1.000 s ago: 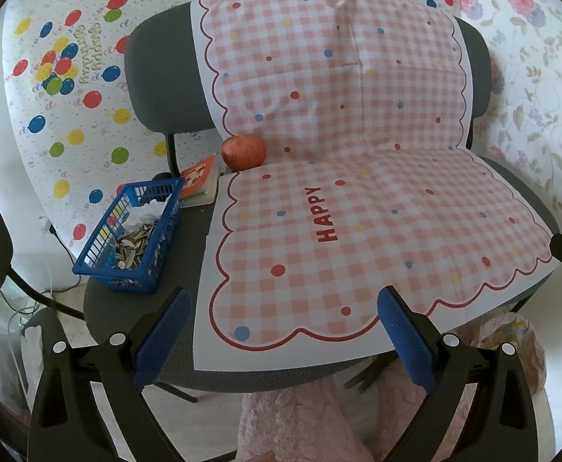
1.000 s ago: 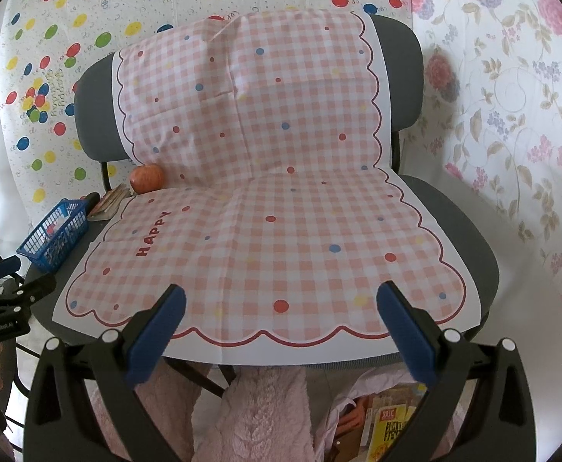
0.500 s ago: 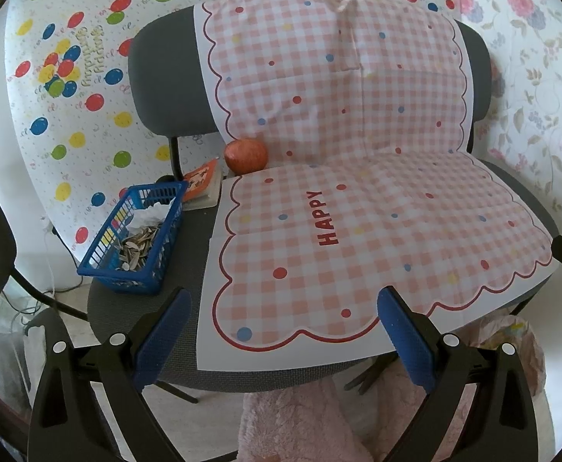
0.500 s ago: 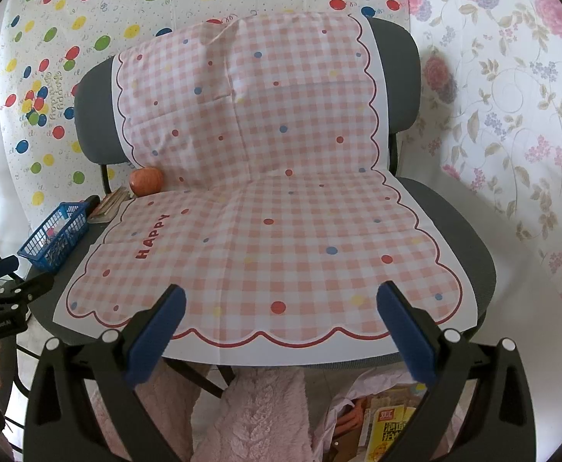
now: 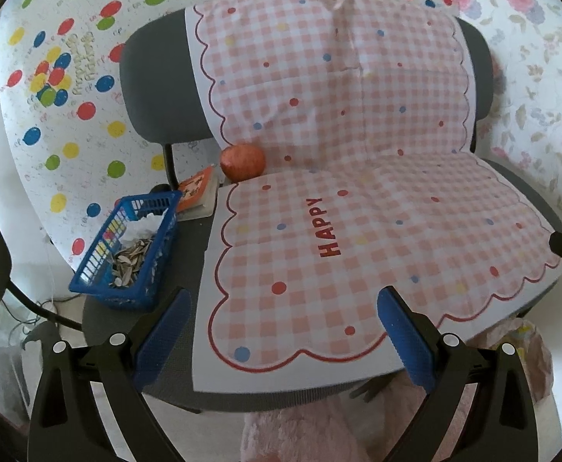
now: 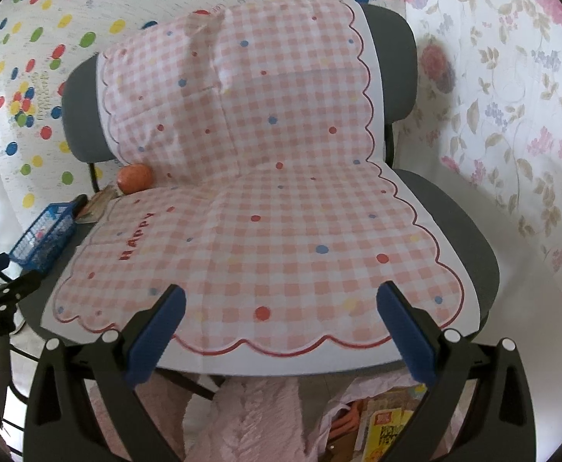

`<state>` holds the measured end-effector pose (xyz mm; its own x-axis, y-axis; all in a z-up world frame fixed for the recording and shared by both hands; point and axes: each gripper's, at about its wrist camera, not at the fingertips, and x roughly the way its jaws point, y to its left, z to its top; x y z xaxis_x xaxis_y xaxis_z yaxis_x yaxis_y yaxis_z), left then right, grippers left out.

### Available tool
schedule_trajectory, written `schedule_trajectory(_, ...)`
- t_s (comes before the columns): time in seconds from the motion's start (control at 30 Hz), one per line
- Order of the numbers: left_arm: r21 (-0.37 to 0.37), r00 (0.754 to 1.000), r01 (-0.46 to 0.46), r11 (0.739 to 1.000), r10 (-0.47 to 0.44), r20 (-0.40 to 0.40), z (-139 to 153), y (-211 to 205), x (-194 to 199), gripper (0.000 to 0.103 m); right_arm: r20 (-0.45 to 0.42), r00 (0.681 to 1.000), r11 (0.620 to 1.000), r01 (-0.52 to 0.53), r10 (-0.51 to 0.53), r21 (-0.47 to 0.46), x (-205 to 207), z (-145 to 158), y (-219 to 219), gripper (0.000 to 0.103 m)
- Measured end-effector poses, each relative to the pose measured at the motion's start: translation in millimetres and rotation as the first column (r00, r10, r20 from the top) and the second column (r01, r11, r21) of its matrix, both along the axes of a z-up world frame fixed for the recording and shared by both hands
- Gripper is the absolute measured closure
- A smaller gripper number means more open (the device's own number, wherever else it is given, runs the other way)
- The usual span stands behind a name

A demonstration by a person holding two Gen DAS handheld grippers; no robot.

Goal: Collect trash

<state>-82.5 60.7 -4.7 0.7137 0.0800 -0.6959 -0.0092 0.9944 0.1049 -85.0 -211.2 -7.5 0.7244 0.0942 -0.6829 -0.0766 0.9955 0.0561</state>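
Although both views have shifted slightly over the last second, nothing on the chair has been touched. Your left gripper (image 5: pixel 282 331) has eased a little to the right and back, so the blue plastic basket (image 5: pixel 126 254) holding sunflower-seed shells and a crumpled white tissue now sits further in at 9 o'clock. Your right gripper (image 6: pixel 281 331) has closed in on the pink gingham paper mat printed "HAPPY" (image 6: pixel 265 208); that view is slightly motion-blurred.

Both grippers: jaws spread wide, nothing between the blue pads.

Layout: the mat drapes over the grey office chair (image 5: pixel 153 92), seat and backrest. A red apple (image 5: pixel 242 161) rests at the mat's 10 o'clock corner, against the backrest. An orange-covered booklet (image 5: pixel 198 190) lies between apple and basket.

Judgement: collection has not begun. The trash is in the basket, on the bare seat just left of the mat, nearest your left gripper.
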Motion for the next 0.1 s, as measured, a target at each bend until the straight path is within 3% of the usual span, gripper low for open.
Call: schedule_trajectory(0.1,-0.029,1.0,-0.01,1.0,0.01,-0.002,-8.3,5.0,15.2,0.007,-0.012,1.0,0.999,0.023,-0.024,-0.026,26.5,-12.4,-13.2,0.006)
